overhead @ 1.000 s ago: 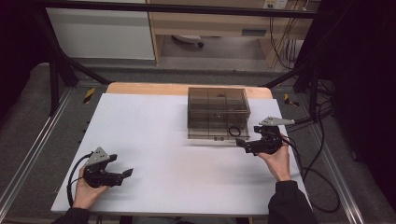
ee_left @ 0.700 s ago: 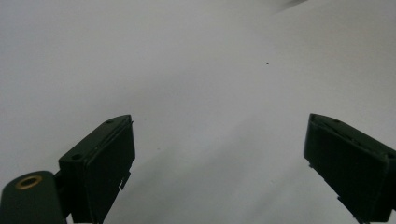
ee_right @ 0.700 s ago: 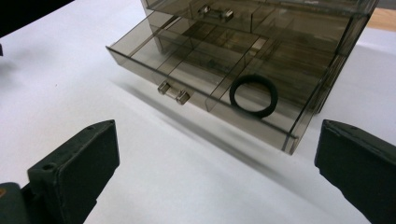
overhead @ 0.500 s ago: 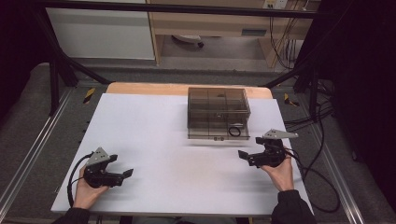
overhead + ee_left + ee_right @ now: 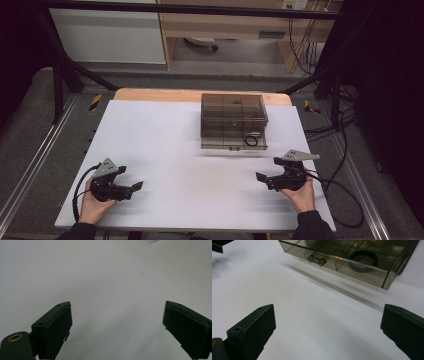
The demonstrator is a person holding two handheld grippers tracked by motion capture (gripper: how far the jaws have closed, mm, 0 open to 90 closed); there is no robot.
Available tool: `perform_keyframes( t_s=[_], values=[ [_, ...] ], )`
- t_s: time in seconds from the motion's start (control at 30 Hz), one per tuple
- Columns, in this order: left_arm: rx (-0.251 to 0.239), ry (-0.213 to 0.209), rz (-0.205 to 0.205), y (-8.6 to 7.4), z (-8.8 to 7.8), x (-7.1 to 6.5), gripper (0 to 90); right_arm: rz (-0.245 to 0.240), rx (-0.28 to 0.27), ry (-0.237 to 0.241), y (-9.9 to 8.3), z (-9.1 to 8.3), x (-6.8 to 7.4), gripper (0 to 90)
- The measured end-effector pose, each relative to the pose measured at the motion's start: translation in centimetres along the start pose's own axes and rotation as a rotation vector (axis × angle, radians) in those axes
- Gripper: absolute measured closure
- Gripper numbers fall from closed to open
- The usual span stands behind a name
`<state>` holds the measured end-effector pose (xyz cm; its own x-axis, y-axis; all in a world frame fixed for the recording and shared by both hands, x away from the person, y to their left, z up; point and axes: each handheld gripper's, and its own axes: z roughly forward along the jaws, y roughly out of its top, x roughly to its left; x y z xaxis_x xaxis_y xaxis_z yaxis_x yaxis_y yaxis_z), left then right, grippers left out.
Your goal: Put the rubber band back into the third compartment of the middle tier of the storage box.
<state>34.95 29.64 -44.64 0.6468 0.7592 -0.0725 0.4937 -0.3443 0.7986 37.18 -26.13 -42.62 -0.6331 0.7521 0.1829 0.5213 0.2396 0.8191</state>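
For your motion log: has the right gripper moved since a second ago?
Yes. The right gripper has drawn back from the compartment box, toward the table's near edge.

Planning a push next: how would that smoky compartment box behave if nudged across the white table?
The compartment box looks like thin clear plastic holding little besides a black ring, so it is probably light and would slide easily on the smooth table. It sits low and wide, so tipping seems unlikely. The ring may shift inside.

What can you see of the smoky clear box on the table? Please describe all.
The box looks like smoke-tinted clear plastic, rectangular and split by dividers into compartments. Its lid is shut, with a small latch on the near wall. It lies flat at the table's far edge. A black ring lies in its near right compartment. Neither claw touches it.
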Motion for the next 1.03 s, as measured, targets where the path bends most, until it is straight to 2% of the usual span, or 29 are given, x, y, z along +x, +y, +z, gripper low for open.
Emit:
perform_keyframes(
  t_s=[0.27,0.53,1.03],
  values=[
    [0.005,-0.004,0.002,0.0,0.1,0.0,8.5,0.001,0.009,0.013,-1.8,-0.5,-0.4,0.5],
    [0.004,-0.009,0.005,0.0,0.1,-0.2,8.5,-0.001,0.010,0.031,-2.9,-0.9,-0.5,0.6],
    [0.006,-0.011,0.008,0.0,0.1,-0.2,8.4,-0.004,0.015,0.027,-2.9,-1.0,-0.6,0.5]
  ],
)
